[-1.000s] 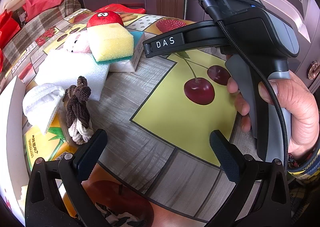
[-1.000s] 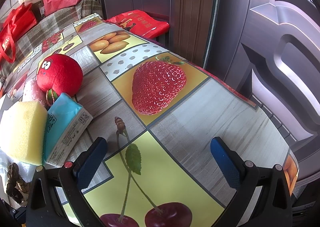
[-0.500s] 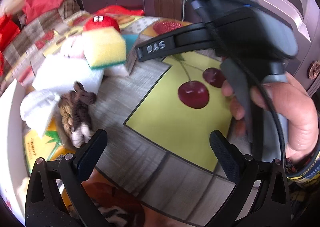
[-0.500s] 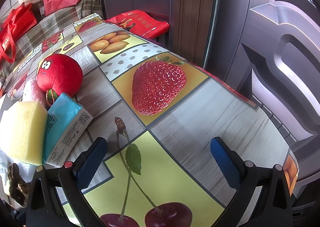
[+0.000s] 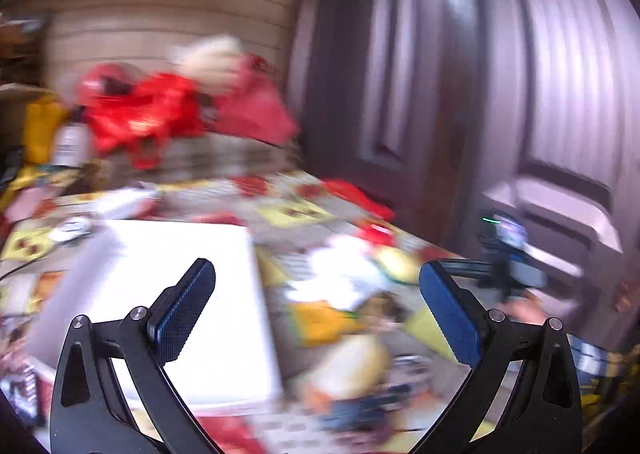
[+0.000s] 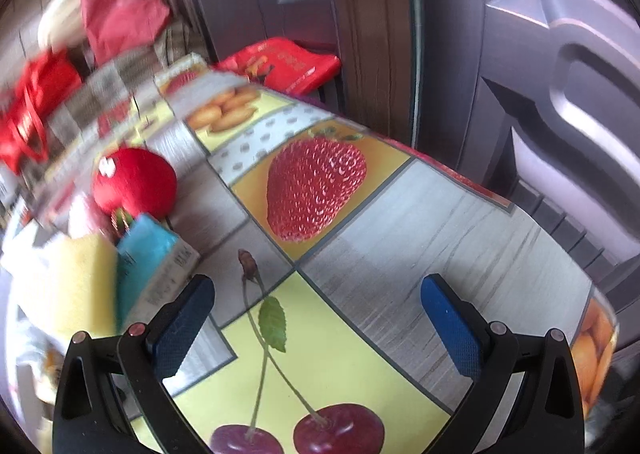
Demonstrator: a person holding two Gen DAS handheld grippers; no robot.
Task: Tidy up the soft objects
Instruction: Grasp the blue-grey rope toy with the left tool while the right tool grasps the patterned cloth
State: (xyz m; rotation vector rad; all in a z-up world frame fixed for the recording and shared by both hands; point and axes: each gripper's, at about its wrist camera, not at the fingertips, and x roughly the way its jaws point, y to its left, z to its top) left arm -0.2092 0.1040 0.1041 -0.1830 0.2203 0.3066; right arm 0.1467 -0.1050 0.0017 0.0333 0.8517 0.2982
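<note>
The left wrist view is blurred. My left gripper [image 5: 316, 302] is open and empty, raised above the table over a white box [image 5: 176, 294] and a blurred heap of soft things [image 5: 344, 286]. My right gripper [image 6: 316, 318] is open and empty over the fruit-print tablecloth [image 6: 400, 254]. To its left lie a yellow sponge [image 6: 76, 286], a blue tissue pack [image 6: 148, 266] and a red plush ball with eyes [image 6: 136, 181]. The right gripper also shows far right in the left wrist view [image 5: 508, 266].
Red bags [image 5: 144, 113] are piled at the far end of the table, and they show in the right wrist view [image 6: 120, 13] too. A red packet [image 6: 280, 61] lies at the table's far edge. Dark doors [image 6: 520, 73] stand close behind and to the right.
My left gripper has swung up and to the left, from the cherry print to above the white box. The right gripper has shifted only slightly. Both stay open.
</note>
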